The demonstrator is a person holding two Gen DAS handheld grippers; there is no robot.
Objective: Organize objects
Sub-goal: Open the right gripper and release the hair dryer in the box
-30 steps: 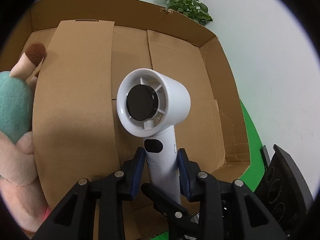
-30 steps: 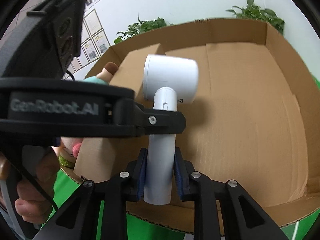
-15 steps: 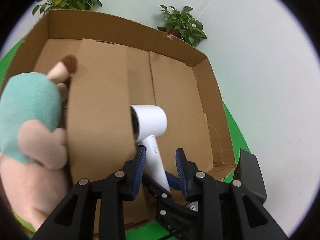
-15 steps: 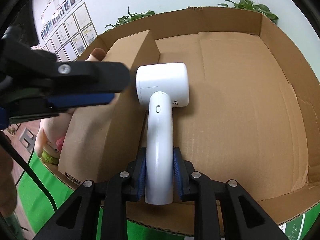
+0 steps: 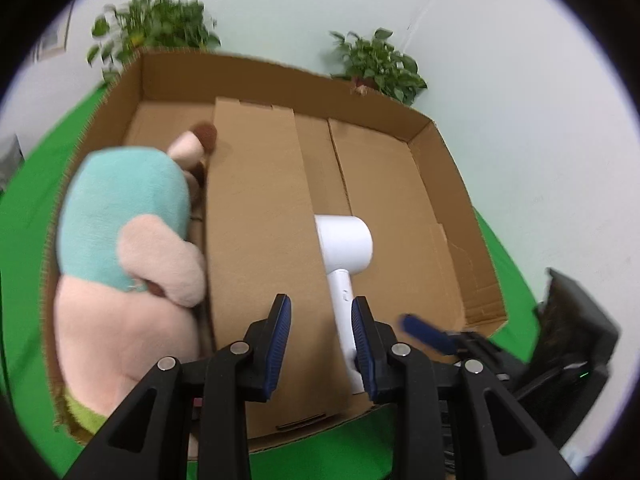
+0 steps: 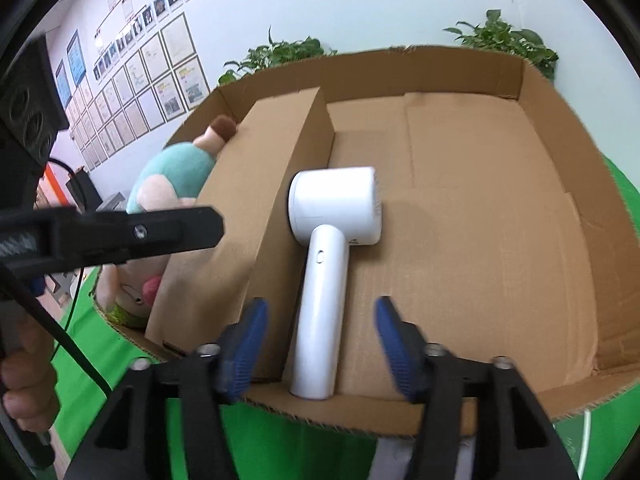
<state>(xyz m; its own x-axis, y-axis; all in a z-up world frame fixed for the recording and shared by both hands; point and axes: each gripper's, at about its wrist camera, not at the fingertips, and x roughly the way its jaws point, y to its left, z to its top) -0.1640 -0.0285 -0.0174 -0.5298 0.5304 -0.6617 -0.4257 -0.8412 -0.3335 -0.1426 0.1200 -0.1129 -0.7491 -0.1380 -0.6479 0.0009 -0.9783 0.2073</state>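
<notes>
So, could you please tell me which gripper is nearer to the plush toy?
Left. The left gripper hovers open at the box's near edge, just across the cardboard divider from the plush toy. The right gripper straddles the hair dryer, farther away.

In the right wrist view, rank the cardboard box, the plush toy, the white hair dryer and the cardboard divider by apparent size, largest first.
1. cardboard box
2. cardboard divider
3 and 4. white hair dryer and plush toy: unsure, since the divider hides much of the toy and the dryer lies nearer the camera.
</notes>
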